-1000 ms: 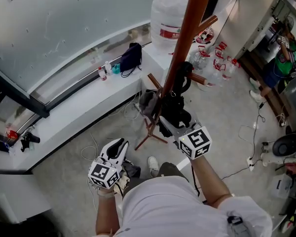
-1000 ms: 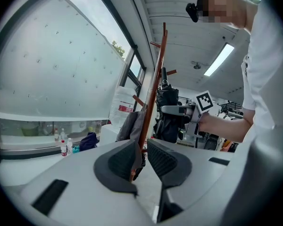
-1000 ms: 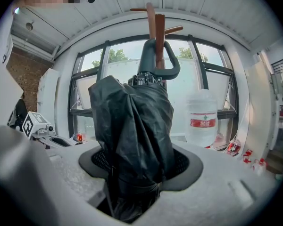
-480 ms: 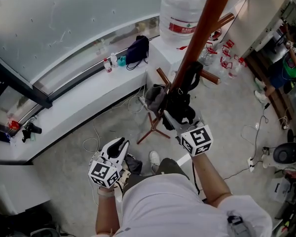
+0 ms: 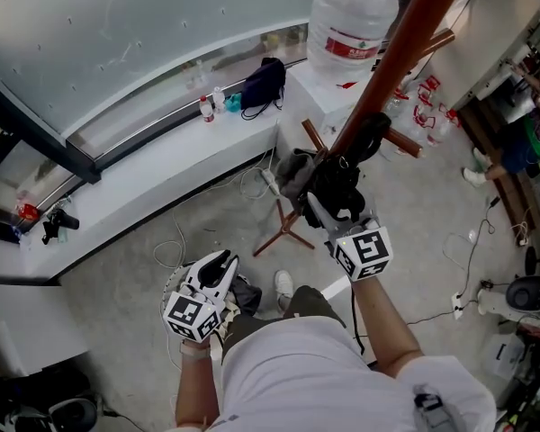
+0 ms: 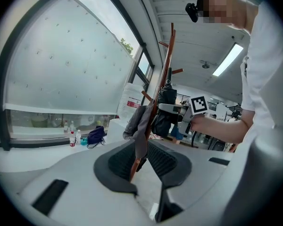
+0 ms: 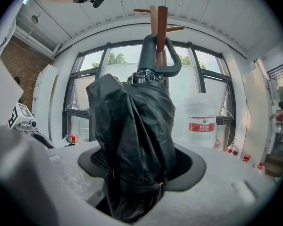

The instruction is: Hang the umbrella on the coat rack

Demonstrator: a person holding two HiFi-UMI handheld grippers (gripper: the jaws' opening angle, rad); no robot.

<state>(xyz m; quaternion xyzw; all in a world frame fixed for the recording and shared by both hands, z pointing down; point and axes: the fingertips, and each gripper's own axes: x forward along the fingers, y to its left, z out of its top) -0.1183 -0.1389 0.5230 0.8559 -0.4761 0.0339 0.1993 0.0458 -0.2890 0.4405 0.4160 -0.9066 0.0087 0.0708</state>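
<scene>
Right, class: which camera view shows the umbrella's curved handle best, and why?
The right gripper view: the umbrella's curved handle stands clear at the top, curling round the coat rack's wood. The head view shows only a dark shape against the pole; the left gripper view shows it small and far off.

Location type: workshop or lab bay, not a home. Indicators:
- bare grey concrete floor point(image 5: 126, 277) with loose white cables point(image 5: 173, 252) trailing across it
- large clear water-cooler jug point(image 5: 351, 16) at the end of a long white window ledge point(image 5: 144, 187) (small drink bottles point(image 5: 207, 109) stand on it)
- long fluorescent ceiling strip light point(image 6: 228, 59)
</scene>
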